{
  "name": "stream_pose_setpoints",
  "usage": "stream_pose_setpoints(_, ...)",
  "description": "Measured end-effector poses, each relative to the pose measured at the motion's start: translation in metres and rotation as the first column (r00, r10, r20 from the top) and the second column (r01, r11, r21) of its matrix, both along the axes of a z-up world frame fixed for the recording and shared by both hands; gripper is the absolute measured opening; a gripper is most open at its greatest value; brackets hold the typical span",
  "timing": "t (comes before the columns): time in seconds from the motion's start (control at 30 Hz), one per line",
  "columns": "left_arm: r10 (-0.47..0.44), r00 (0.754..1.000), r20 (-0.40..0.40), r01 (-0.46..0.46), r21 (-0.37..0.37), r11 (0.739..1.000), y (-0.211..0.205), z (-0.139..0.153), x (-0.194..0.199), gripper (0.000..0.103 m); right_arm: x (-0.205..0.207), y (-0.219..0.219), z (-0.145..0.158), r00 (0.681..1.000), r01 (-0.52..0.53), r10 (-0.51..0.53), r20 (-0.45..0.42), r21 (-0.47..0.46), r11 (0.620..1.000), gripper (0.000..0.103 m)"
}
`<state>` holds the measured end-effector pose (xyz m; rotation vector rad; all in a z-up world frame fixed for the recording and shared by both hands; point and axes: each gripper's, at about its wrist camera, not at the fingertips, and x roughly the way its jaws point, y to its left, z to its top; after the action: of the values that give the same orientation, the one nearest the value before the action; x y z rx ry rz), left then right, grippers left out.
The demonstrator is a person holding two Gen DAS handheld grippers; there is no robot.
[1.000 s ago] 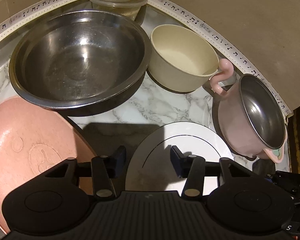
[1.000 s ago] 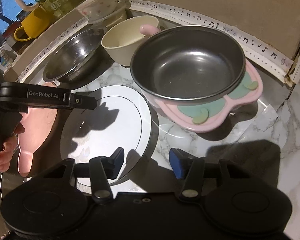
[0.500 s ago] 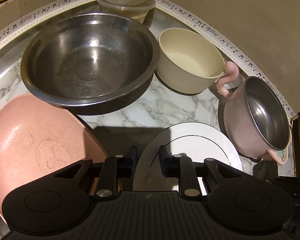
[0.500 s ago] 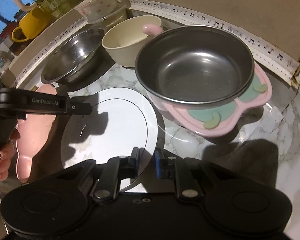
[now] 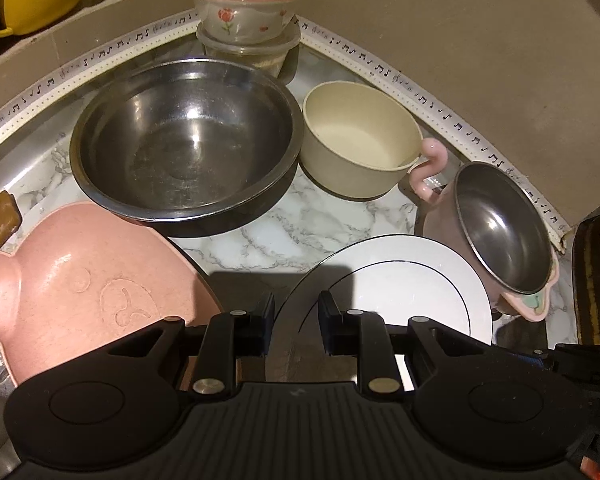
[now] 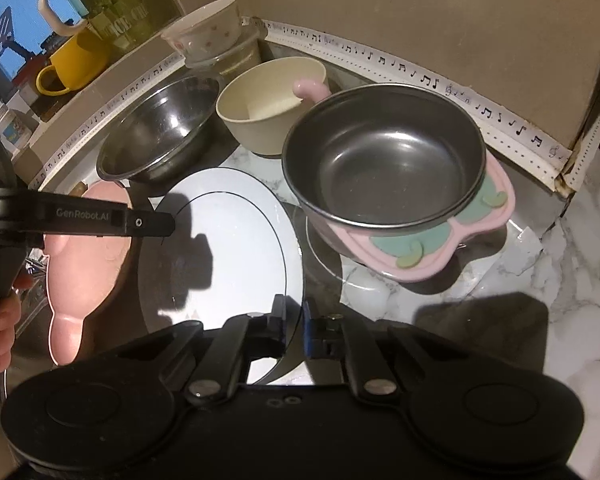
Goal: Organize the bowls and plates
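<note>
Both grippers have just been closing on the white plate (image 6: 236,248), one on each side of it, and the left camera now sits higher, so more of the counter's back edge shows. The left gripper (image 5: 296,326) has its jaws nearly closed with the plate's left rim between the pads. The right gripper (image 6: 294,326) has its jaws almost together, pinching the plate's right rim.

From the right wrist, the plate fills the centre, tilted, with a thin black ring near its edge. At 9 o'clock the other gripper's arm crosses it, printed "GenRobot.AI", with a hand (image 6: 0,332) below. A pink plate (image 6: 88,280) lies just beyond at 8 o'clock. At 2 o'clock sits a steel bowl in a pink holder (image 6: 384,168); a cream bowl (image 6: 270,106) stands at 12, a steel bowl (image 6: 160,132) at 11.

From the left wrist, a flowered bowl (image 5: 246,10) is stacked on a clear tub (image 5: 248,50) at 12 o'clock. White trim (image 5: 440,108) printed with music notes borders the marble counter (image 5: 284,236). A yellow mug (image 6: 74,64) stands on the ledge beside a glass jar whose lettering is too blurred to read.
</note>
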<state>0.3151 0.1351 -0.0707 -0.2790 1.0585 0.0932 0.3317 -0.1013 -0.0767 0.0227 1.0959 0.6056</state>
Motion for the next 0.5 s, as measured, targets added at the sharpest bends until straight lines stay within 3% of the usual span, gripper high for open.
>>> stream_pose_setpoints(0.5, -0.02, 1.0, 0.019, 0.019, 0.035, 0.999, -0.015, 0.051, -0.035, 0.022, -0.019, -0.015, 0.037, 1.0, 0.004, -0.005, 0.029, 0.044, 0.999, 0.007)
